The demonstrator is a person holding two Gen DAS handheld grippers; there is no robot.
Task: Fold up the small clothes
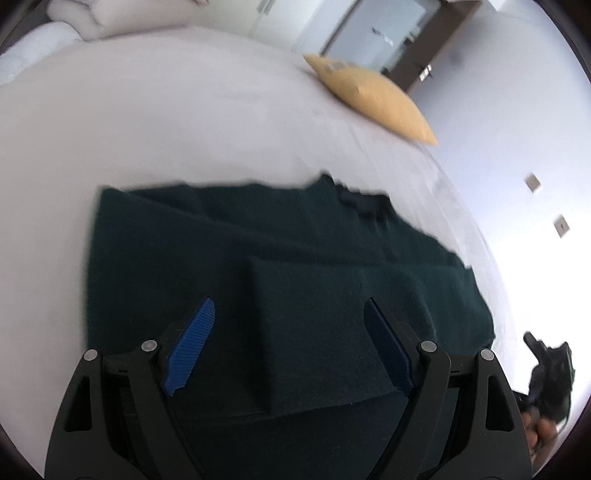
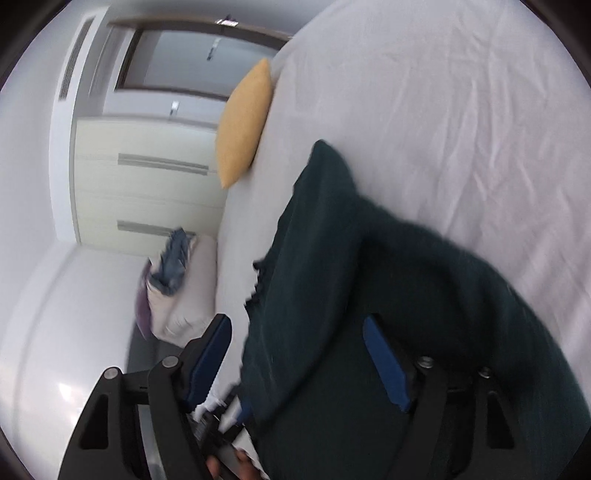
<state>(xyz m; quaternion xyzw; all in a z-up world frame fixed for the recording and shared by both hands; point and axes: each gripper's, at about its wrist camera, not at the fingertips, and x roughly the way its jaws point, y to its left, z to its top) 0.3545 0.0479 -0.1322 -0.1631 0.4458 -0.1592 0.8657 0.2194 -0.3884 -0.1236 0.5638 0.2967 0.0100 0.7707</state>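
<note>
A dark green knitted garment [image 1: 258, 258] lies partly folded on the white bed sheet [image 1: 166, 122], with a folded flap on top near me. My left gripper [image 1: 290, 312] hovers over that flap, blue pads wide apart and touching nothing, so it is open. In the right wrist view the same garment [image 2: 388, 277] is bunched and runs between the fingers of my right gripper [image 2: 297, 326]. Its left pad [image 2: 210, 362] stands clear of the cloth, so this gripper is open too. The right gripper [image 1: 550, 373], held by a hand, also shows at the bed's edge.
A yellow cushion [image 1: 373, 96] lies at the bed's far edge, also seen as the cushion [image 2: 243, 122]. White pillows [image 1: 74, 18] sit at the far left. Beside the bed, a white stool carries a pile of blue clothes [image 2: 173, 258]. Wardrobe doors [image 2: 147, 184] stand behind.
</note>
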